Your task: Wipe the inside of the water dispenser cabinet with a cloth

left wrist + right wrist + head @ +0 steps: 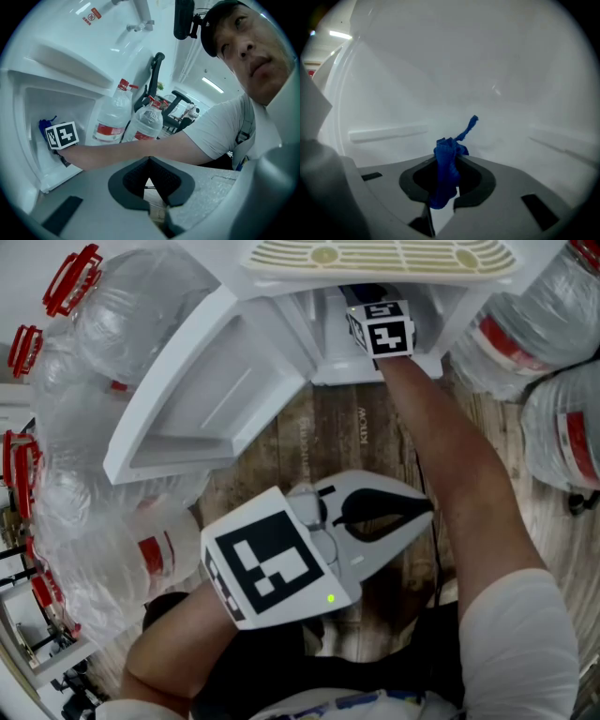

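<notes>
**Head view and both gripper views, wiping stage.** My right gripper [451,194] is reached inside the water dispenser cabinet [314,329], its jaws closed on a blue cloth [446,161]. The cloth is bunched between the pads, with a thin twisted tail standing up beyond the tips and a short end hanging behind them. The white inner wall [487,75] lies just ahead of the cloth; I cannot tell whether the two touch. My left gripper [424,512] hangs outside over the wooden floor [328,442], below the open cabinet door [211,404], its jaws brought together at the tips with nothing between them. Large water bottles [122,334] stand to either side of the dispenser. I judge the cloth light, soft and limp: it will fold rather than push, so little of it meets the wall when only a tail protrudes. A hold nearer one edge, leaving a broad flap ahead of the jaws, would likely wipe better. The pinch must be firm, since the fabric may drag out against the plastic.
</notes>
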A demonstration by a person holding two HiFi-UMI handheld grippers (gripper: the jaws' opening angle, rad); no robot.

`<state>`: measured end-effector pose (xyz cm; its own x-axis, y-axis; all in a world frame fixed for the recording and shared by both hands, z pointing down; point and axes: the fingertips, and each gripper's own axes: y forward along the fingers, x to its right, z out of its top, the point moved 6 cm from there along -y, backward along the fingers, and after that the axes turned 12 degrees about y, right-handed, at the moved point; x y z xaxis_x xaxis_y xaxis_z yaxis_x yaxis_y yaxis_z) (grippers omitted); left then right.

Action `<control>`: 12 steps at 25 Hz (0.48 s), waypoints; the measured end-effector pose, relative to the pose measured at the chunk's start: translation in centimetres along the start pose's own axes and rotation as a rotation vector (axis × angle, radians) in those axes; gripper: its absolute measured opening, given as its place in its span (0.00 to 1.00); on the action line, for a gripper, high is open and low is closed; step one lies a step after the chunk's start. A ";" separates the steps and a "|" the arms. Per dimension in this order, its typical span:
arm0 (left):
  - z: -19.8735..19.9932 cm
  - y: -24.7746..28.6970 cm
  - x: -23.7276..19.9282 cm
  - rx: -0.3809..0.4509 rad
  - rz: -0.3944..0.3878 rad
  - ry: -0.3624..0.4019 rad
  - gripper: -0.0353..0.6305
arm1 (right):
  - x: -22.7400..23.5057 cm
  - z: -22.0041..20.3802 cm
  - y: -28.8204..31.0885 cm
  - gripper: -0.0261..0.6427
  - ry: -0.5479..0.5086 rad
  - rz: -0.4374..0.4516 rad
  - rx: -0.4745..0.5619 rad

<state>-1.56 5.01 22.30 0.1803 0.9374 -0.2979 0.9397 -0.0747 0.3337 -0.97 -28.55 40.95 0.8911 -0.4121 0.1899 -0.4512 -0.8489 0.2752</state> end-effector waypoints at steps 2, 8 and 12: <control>0.0 -0.1 0.0 0.001 0.001 -0.001 0.05 | 0.2 -0.5 0.2 0.14 0.009 0.001 -0.028; 0.0 0.1 0.1 -0.002 0.000 0.000 0.05 | 0.5 -0.2 -0.4 0.14 0.001 0.003 -0.021; 0.0 0.3 0.2 -0.001 -0.006 0.005 0.05 | -0.2 2.6 -2.0 0.14 -0.044 0.000 0.087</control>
<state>-1.19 5.16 22.32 0.1733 0.9395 -0.2955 0.9405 -0.0688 0.3328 -0.14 -27.62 37.91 0.8930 -0.4249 0.1482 -0.4475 -0.8734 0.1922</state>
